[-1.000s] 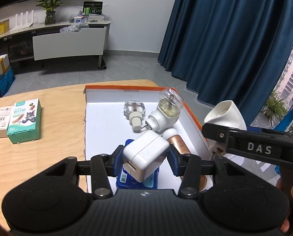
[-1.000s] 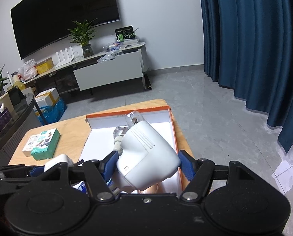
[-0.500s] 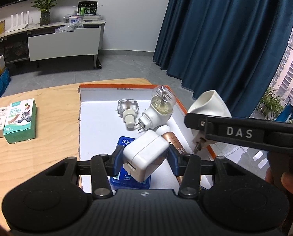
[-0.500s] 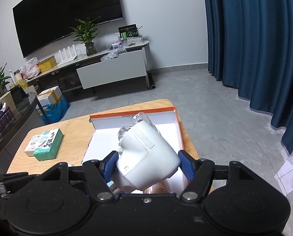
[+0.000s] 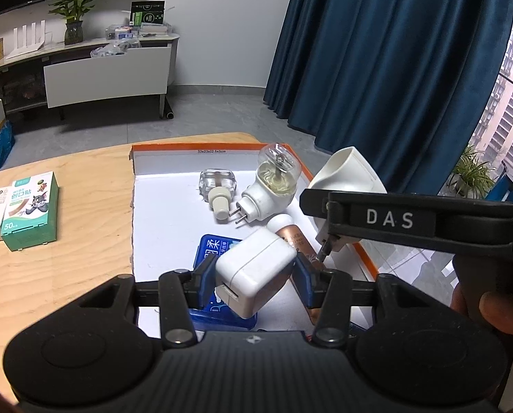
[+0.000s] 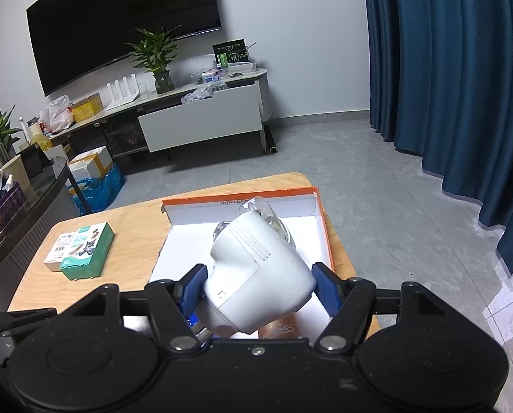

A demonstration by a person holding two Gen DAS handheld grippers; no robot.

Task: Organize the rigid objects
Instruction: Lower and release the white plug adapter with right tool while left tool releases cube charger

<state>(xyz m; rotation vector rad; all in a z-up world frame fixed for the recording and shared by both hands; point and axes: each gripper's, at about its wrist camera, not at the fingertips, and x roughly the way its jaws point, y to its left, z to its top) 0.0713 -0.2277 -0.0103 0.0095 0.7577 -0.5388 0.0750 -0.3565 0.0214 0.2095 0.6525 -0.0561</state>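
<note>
My left gripper [image 5: 254, 277] has its jaws clamped on a white charger cube [image 5: 254, 275] above the orange-rimmed tray [image 5: 366, 261] (on the table [image 5: 67, 258]). My right gripper [image 6: 258, 287] grips a white plug-in housing [image 6: 256, 275] over the same tray.

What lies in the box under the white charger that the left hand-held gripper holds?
A blue case lies on the box floor directly under the charger, and a copper bottle lies just to its right. The floor to the left of the case is bare.
</note>
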